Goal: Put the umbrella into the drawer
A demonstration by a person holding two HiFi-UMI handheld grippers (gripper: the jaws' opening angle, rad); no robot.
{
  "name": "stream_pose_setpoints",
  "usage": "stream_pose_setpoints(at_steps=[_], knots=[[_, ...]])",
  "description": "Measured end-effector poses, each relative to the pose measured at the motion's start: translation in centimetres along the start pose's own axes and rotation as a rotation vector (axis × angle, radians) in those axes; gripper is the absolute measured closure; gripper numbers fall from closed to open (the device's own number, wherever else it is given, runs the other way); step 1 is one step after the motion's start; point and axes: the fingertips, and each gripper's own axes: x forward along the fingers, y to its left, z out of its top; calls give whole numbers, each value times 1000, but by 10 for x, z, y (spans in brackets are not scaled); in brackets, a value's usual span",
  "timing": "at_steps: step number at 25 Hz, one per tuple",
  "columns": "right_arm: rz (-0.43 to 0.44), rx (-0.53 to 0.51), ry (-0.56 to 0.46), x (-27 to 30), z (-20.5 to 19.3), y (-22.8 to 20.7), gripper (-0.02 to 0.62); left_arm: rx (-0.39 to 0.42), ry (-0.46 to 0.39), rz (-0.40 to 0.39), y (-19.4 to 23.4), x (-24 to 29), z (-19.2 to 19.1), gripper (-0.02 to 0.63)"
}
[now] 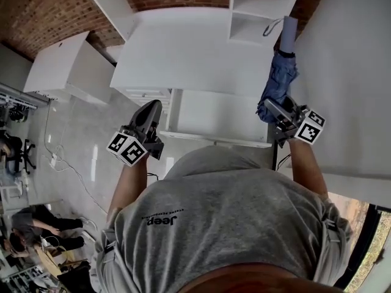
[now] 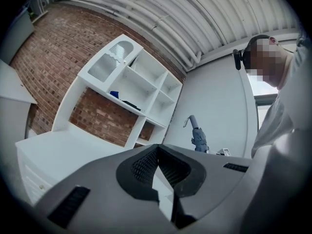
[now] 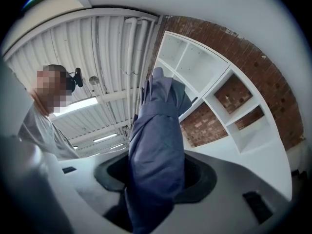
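Illumination is bright, even and diffuse; ceiling strip lights (image 3: pixel 80 106) glare white in the right gripper view. Shadows are faint. The 2 gripper views show strong fisheye curvature and dark vignetted corners. The umbrella (image 3: pixel 156 155), close to that view's lens, is soft.

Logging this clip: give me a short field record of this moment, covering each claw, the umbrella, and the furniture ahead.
left claw: shut, nothing in it
right claw: shut on the umbrella
umbrella: blue, folded, handle end away from the claw
furniture: white desk with shelf unit, against brick wall
task state: umbrella not yet in a drawer
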Motion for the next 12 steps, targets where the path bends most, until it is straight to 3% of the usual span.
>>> stream_pose_setpoints(at_steps=[12], knots=[[-6,-51,-19,4,11,17,353,37,15,-53,-10,4,17,592]])
